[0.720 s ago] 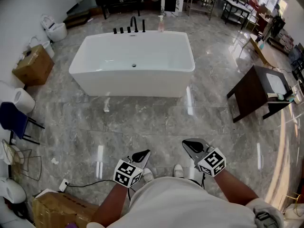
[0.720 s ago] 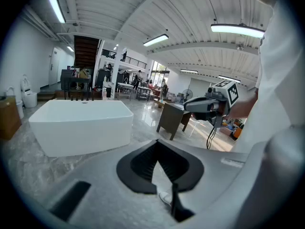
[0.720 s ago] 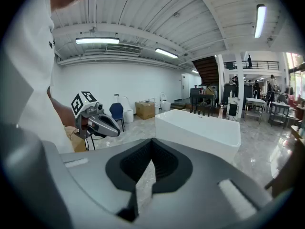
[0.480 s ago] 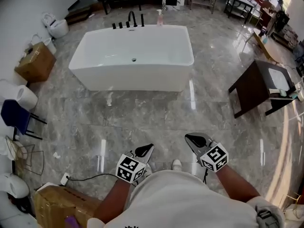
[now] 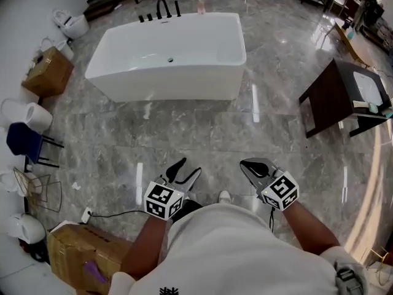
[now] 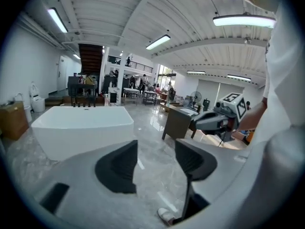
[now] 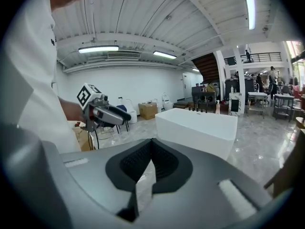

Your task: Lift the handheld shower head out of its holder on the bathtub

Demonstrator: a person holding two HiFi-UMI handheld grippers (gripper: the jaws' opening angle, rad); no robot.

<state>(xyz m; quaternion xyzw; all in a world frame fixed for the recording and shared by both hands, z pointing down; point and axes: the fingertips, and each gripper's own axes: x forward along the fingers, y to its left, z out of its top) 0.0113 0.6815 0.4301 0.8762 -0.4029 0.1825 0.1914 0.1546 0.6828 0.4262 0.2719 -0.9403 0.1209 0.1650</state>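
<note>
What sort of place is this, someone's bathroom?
Probably a bathroom-fittings showroom or workshop hall, not a home: a freestanding white bathtub stands alone on a wide stone-look floor, a toilet sits by the wall, and a cardboard box stands nearby.

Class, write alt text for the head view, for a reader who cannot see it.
A person holds two claws over a grey marble floor, the left claw open, the right claw shut; a white bathtub stands well ahead, untouched.

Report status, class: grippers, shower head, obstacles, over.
Left gripper open, empty; right gripper shut, empty. Shower head not made out among black fittings on far rim of bathtub, untouched. Bathtub itself between grippers and fittings.
</note>
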